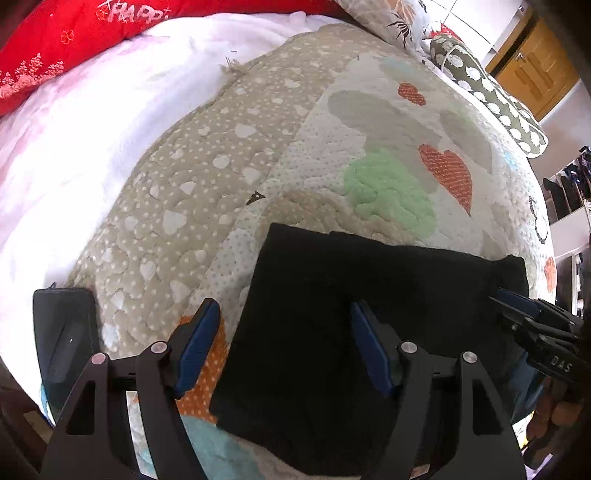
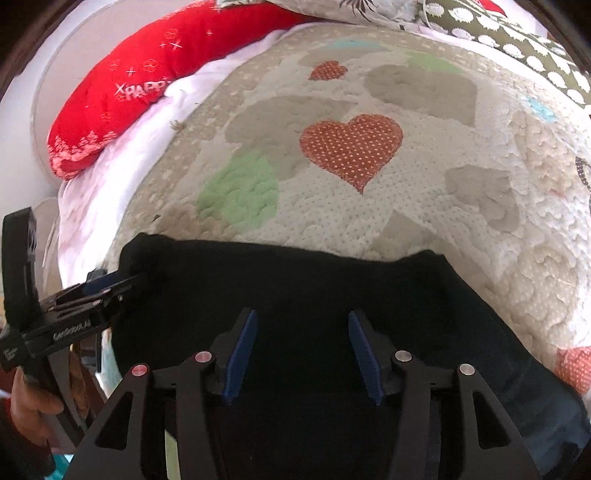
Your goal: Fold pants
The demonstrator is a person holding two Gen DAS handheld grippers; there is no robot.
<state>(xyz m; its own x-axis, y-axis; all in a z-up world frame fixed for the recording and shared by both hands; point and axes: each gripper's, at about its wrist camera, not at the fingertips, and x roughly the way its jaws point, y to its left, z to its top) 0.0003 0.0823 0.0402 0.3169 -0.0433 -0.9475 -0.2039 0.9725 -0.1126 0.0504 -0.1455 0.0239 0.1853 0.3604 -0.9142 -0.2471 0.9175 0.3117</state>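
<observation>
Both your grippers, left and right, hovered released over folded black pants, apparently ready to pinch.

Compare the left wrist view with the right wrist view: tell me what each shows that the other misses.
Left wrist only: a black case at the quilt's edge, and a wooden door. Right wrist only: the person's hand holding the left hand-held gripper. Both: black pants on the heart quilt, the red pillow, and both hand-held grippers open, right one included.
</observation>
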